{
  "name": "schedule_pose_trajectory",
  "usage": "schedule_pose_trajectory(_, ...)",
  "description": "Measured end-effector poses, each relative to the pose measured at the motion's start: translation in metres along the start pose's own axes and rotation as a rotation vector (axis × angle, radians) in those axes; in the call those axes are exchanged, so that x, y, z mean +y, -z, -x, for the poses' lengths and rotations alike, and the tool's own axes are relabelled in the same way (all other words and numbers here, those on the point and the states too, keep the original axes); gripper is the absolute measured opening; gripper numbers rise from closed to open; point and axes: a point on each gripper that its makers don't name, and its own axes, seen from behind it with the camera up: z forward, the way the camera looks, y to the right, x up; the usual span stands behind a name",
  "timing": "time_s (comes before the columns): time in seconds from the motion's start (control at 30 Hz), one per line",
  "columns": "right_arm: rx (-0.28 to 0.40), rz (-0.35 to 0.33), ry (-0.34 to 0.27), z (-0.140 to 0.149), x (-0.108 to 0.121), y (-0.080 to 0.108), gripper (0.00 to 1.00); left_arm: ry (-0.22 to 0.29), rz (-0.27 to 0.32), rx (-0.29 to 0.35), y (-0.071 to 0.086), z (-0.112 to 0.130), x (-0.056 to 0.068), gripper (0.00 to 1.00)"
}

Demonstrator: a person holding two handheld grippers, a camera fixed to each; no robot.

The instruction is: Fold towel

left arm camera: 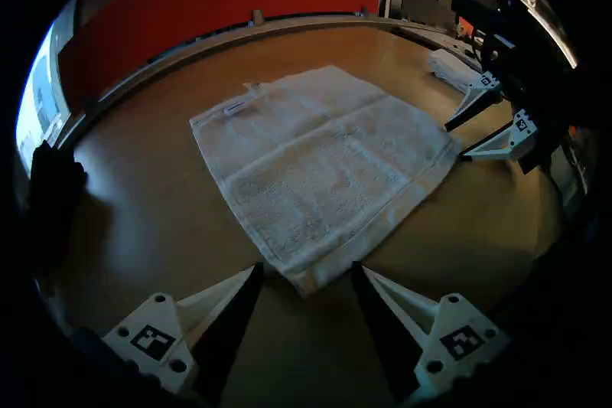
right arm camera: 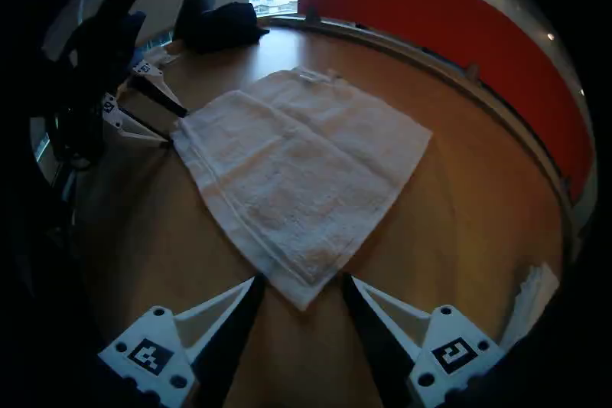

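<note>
Towel tag (left arm camera: 236,107) too small to read; white cloth (right arm camera: 535,289) cut off at edge.

Towel (left arm camera: 321,171) x1, folded cloth (left arm camera: 451,69) x1. L hand-held gripper (left arm camera: 306,268) + R hand-held gripper (right arm camera: 302,279) = 2.

Both cameras ride low over the table (left arm camera: 130,201), each close behind one towel (left arm camera: 321,163) corner, looking across the cloth. The left gripper view takes in the right gripper (left arm camera: 454,142) at the neighbouring corner, and the right gripper view the left gripper (right arm camera: 177,127); both share the whole towel.
</note>
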Motion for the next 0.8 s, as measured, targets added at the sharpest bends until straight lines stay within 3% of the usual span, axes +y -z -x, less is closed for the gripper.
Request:
schedule_pose_trajectory(0.23,0.007,-0.011,-0.012,-0.0001,-0.0029,0.0002,0.56,0.000,0.002,-0.011,0.0003,0.0003,0.0010,0.77)
schedule_pose_trajectory(0.3,0.008,-0.013,-0.009,-0.0004,-0.0045,0.0001,0.51,-0.001,0.003,-0.015,0.0004,0.0003,0.0010,0.70)
schedule_pose_trajectory(0.37,0.008,-0.014,-0.008,-0.0007,-0.0061,-0.0002,0.45,0.000,0.000,-0.017,0.0005,0.0003,0.0005,0.56)
schedule_pose_trajectory(0.47,0.007,-0.013,-0.013,-0.0011,-0.0074,-0.0003,0.36,0.003,-0.002,-0.020,0.0008,0.0003,0.0011,0.49)
schedule_pose_trajectory(0.6,0.006,-0.003,-0.029,-0.0017,-0.0064,-0.0004,0.18,0.003,0.000,-0.025,0.0013,0.0006,0.0028,0.32)
schedule_pose_trajectory(0.8,0.012,0.008,-0.038,-0.0051,-0.0053,-0.0005,0.11,0.026,0.010,-0.032,0.0014,-0.0007,0.0050,0.13)
